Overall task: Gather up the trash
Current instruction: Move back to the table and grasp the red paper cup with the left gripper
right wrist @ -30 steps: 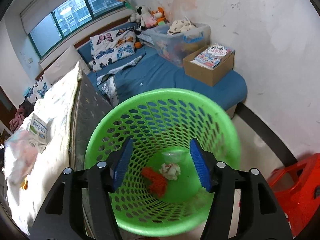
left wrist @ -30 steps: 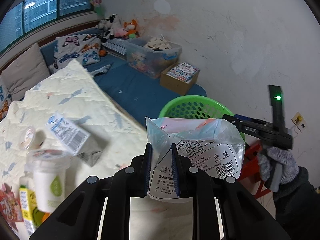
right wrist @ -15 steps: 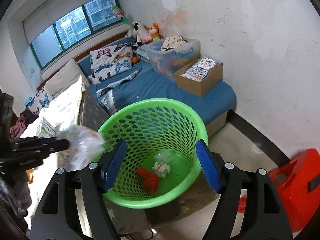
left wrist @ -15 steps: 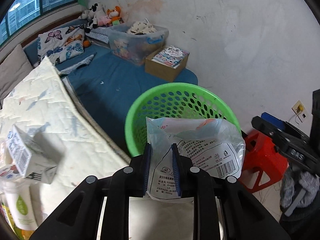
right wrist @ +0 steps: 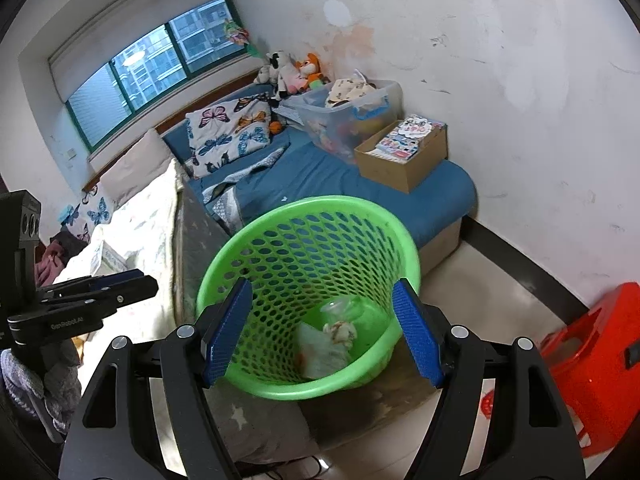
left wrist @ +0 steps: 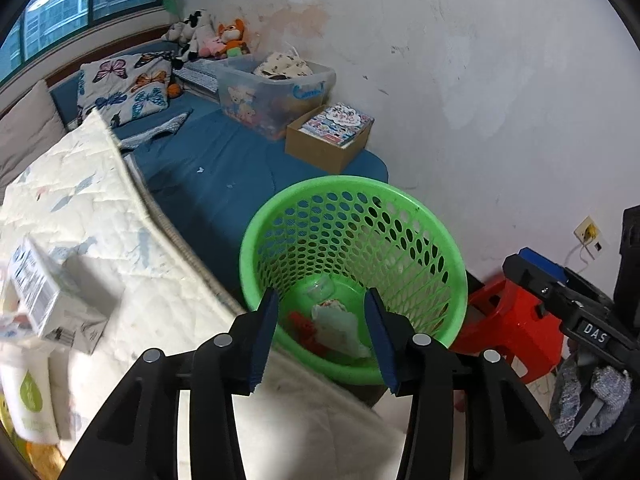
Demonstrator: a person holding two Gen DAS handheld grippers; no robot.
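A green perforated basket (left wrist: 352, 196) stands on the floor beside the bed; it also shows in the right wrist view (right wrist: 308, 208). A clear plastic bag (left wrist: 340, 328) lies inside it with a red scrap (left wrist: 304, 326) and a crumpled wad (right wrist: 340, 330). My left gripper (left wrist: 322, 340) is open and empty above the basket's near rim. My right gripper (right wrist: 320, 336) is open and empty, also over the basket. A white carton (left wrist: 38, 292) and a white cup (left wrist: 30, 392) lie on the quilt at the left.
A red plastic stool (right wrist: 592, 364) stands right of the basket. A cream quilted bed (left wrist: 80, 208) lies to the left. A blue bench (right wrist: 340, 176) behind carries a cardboard box (right wrist: 404, 152), a clear storage bin (right wrist: 348, 108) and pillows.
My left gripper moved over the basket, opened and let go of the plastic bag, which now lies in the basket. My right gripper drew back and up a little.
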